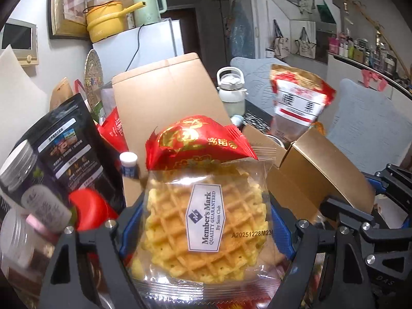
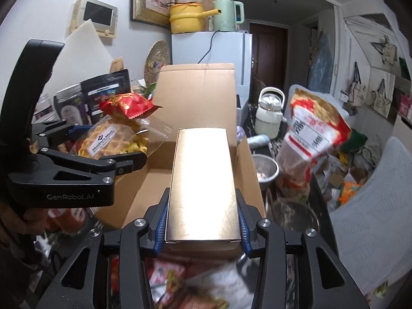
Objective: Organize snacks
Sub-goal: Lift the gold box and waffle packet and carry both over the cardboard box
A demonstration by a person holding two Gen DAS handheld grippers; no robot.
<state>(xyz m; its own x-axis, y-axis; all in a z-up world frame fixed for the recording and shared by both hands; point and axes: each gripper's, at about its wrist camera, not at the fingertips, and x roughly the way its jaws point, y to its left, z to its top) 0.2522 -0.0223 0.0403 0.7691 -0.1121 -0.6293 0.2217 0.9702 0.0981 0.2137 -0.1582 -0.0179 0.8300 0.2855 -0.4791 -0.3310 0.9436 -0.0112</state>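
Observation:
My left gripper (image 1: pixel 206 219) is shut on a clear packet of yellow waffles (image 1: pixel 203 252) with a white label. A red and gold snack packet (image 1: pixel 198 141) lies against the waffles' top end. In the right wrist view the waffle packet (image 2: pixel 110 139) hangs at the left, level with the box's near-left rim. My right gripper (image 2: pixel 203 225) is shut on a long gold carton (image 2: pixel 203 180), its blue pads (image 2: pixel 161 221) pressing both sides. The gold carton (image 1: pixel 322 177) points over the open cardboard box (image 2: pixel 144 188), whose tall flap (image 1: pixel 167 97) stands behind.
A red and white pouch (image 2: pixel 314 128) stands right of the box, beside a white jug (image 2: pixel 269 113) and a metal bowl (image 2: pixel 265 170). A black pouch (image 1: pixel 69 149), jars (image 1: pixel 18 164) and a red lid (image 1: pixel 90 206) crowd the left. Loose snack packets (image 2: pixel 180 278) lie below my right gripper.

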